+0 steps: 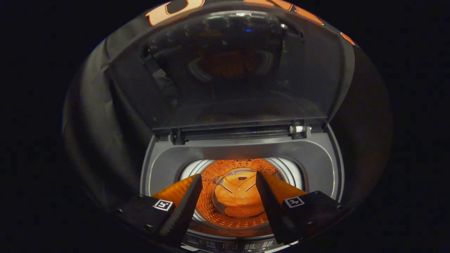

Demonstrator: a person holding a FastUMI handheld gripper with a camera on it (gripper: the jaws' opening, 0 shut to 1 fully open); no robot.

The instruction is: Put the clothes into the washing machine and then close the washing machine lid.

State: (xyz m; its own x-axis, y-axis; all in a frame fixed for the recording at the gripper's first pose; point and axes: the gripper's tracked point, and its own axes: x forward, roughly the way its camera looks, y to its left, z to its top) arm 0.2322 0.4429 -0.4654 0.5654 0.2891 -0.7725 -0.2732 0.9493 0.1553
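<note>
1. Gripper view: I take the washing machine drum (233, 196) as my landmark. It sits straight below the gripper (228, 200), seen down through the round opening of the grey top deck (246, 154).
2. The garment (239, 196), a folded shirt with collar and button placket showing, lies at the bottom of the drum, framed between my two fingers but well beneath them.
3. Fingers spread wide, nothing between them; neither touches the shirt or the drum rim.
4. The washing machine lid (228, 70), dark and see-through, stands raised behind the drum, hinged along the deck's rear edge. The white hinge piece (299, 129) sits at the rear right of the drum.
5. A control panel (242, 246) runs just in front of the drum, under the fingertips.
6. My read: loading looks done; closing the lid is the step left.
7. Next move, as I judge it: lift clear of the drum, reach up behind to the lid's free top edge, and draw it forward and down without snagging the fingers on the deck.
</note>
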